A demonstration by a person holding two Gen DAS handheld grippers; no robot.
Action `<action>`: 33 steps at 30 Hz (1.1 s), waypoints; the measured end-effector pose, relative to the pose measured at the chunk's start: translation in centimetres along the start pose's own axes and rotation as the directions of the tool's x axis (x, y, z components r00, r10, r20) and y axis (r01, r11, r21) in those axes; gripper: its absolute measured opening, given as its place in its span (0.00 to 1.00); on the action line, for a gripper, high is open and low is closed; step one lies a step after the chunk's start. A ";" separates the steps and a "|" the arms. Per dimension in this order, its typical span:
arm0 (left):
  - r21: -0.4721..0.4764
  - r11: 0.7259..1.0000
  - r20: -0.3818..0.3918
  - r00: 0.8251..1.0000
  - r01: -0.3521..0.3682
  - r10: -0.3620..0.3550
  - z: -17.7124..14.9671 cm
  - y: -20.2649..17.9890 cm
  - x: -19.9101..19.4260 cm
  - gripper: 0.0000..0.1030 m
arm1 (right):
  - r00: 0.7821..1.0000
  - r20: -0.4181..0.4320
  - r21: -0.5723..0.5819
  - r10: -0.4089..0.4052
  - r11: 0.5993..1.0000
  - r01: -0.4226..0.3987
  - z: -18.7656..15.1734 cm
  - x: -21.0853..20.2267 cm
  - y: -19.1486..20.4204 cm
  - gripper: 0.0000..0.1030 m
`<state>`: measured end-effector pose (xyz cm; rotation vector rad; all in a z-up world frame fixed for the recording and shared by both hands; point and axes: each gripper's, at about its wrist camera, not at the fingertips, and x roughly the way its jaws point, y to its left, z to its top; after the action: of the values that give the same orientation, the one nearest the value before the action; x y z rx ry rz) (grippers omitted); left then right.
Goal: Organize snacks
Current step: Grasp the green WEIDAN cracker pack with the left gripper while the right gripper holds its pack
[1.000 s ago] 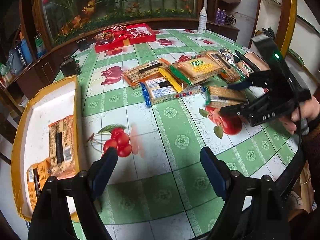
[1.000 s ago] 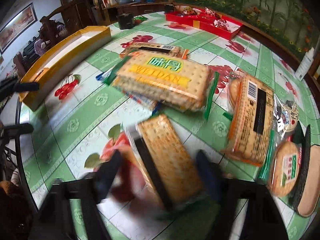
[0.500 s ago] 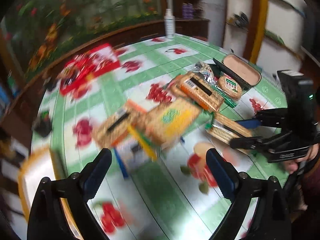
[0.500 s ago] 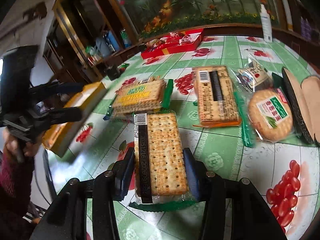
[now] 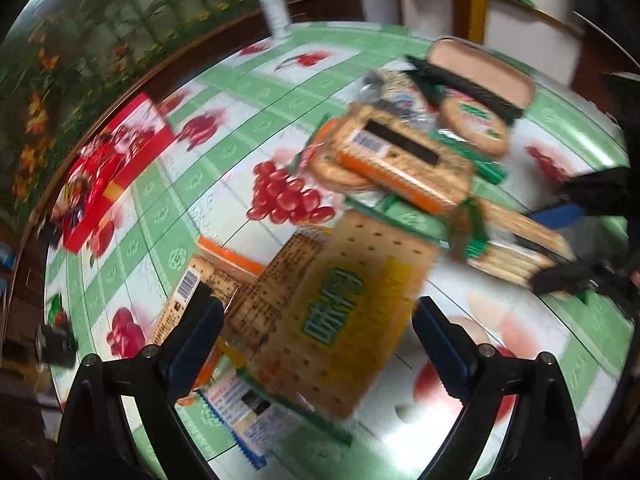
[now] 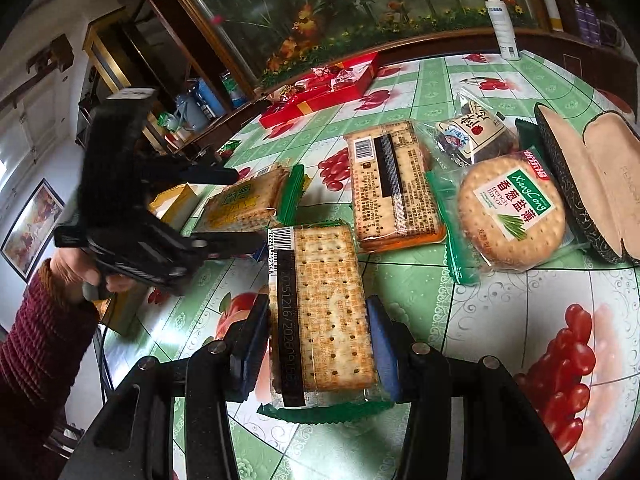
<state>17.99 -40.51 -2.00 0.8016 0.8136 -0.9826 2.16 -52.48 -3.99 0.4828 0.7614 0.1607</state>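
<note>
Round tabletop (image 6: 500, 300), green-and-white checked cloth printed with cherries and apples, carrying a loose pile of snack packets.

Landmark: the soda cracker pack (image 6: 322, 316), clear wrap with a black barcode strip down its left edge, at the near edge of the pile. The right gripper (image 6: 316, 344) pinches it: both blue fingers (image 6: 380, 344) press flat against its long sides.

Behind it and slightly right: an orange-trimmed cracker pack (image 6: 394, 188), lying flat, label side up.
Right of that: a round biscuit pack (image 6: 512, 216) with a green and white label.
Behind the round pack: a small clear bag (image 6: 476, 136) of dark snacks.
Far right: an open glasses case (image 6: 588, 184), pale lining upward.
Behind and left of the landmark: a yellow-label cracker pack (image 5: 340, 320), the top one of a stack. The left gripper (image 5: 316, 340) hovers over it with fingers spread wide, one on each side, neither touching the wrap; its jaws have just been closing a little. This view is blurred. A hand (image 6: 76, 264) in a dark red knitted sleeve grips its handle.
Far side of the tabletop: a red tray (image 6: 328, 88) of wrapped sweets, and a white spray bottle (image 6: 500, 20) at the rim.
</note>
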 end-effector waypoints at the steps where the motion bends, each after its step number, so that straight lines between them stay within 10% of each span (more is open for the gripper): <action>1: -0.035 0.999 0.009 1.000 -0.004 0.004 -0.1 0.0 0.1 0.74 | 1.000 -0.002 -0.003 -0.003 1.000 0.003 0.0 0.0 0.1 0.50; 7: -0.146 0.989 0.067 0.997 -0.037 0.047 -1.8 -1.1 -2.1 0.51 | 1.000 -0.009 -0.023 -0.021 1.000 0.020 -0.1 0.2 0.3 0.50; 19: -0.354 0.934 0.031 0.997 -0.057 0.072 -11.7 -3.8 -5.6 0.51 | 0.997 -0.073 -0.121 -0.027 0.992 0.018 -0.3 1.8 2.4 0.50; 31: -0.386 0.920 0.012 0.997 -0.069 0.080 -12.0 -3.8 -4.3 0.70 | 0.979 -0.085 -0.264 -0.187 0.951 0.159 -1.8 2.1 6.9 0.51; 33: -0.388 0.919 0.029 0.996 -0.067 0.085 -11.9 -3.9 -4.4 0.49 | 0.965 -0.093 -0.296 -0.245 0.932 0.209 -2.4 2.6 7.5 0.52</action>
<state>10.44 -29.88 -4.47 0.4630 0.8955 -0.7341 2.62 -44.21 -3.59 0.1084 0.8986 0.0828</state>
